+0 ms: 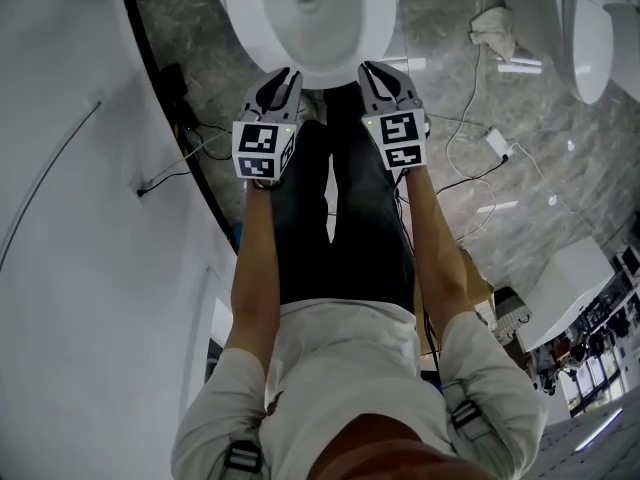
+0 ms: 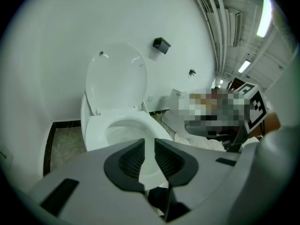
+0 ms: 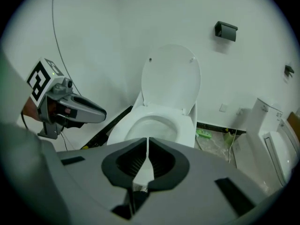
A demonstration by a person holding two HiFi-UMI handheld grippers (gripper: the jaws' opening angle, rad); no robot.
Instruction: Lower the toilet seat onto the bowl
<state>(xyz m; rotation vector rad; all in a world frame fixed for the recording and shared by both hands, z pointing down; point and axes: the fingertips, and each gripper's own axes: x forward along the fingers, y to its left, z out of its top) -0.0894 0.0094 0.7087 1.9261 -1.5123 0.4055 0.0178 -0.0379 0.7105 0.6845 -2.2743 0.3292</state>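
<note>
Left tongs [image 2: 149, 146]: jaws a narrow gap apart, nothing btwn them, only bowl seen through the slit. Right tongs [image 3: 147, 146]: jaws pressed together, just a hairline showing, nothing pinched. Head view has both side by side, left tongs [image 1: 285, 80] & right tongs [image 1: 383, 78], each on a bare forearm, tips over the front edge of the bowl [image 1: 312, 66] w/o touching it, marker cubes facing up. Person's dark trousers [image 1: 340, 218] run down btwn the arms. Left tongs also show in the right gripper view [image 3: 70, 109], well left of the toilet. Toilet seat [image 3: 187, 125] lies flat on the bowl rim, same in the left gripper view [image 2: 93, 130]. Lid [image 3: 171, 78] stands upright behind it vs. the white wall [image 3: 93, 32], two small bumpers near its top. Black holder [image 3: 226, 30] on the wall, up & right of lid. Green item [image 3: 204, 134] on the floor by the toilet's base, can't tell what it is. Marbled floor [image 1: 450, 28] has white cables [image 1: 470, 128] and a crumpled white cloth [image 1: 493, 28]; second white fixture [image 1: 585, 28] far right.
</note>
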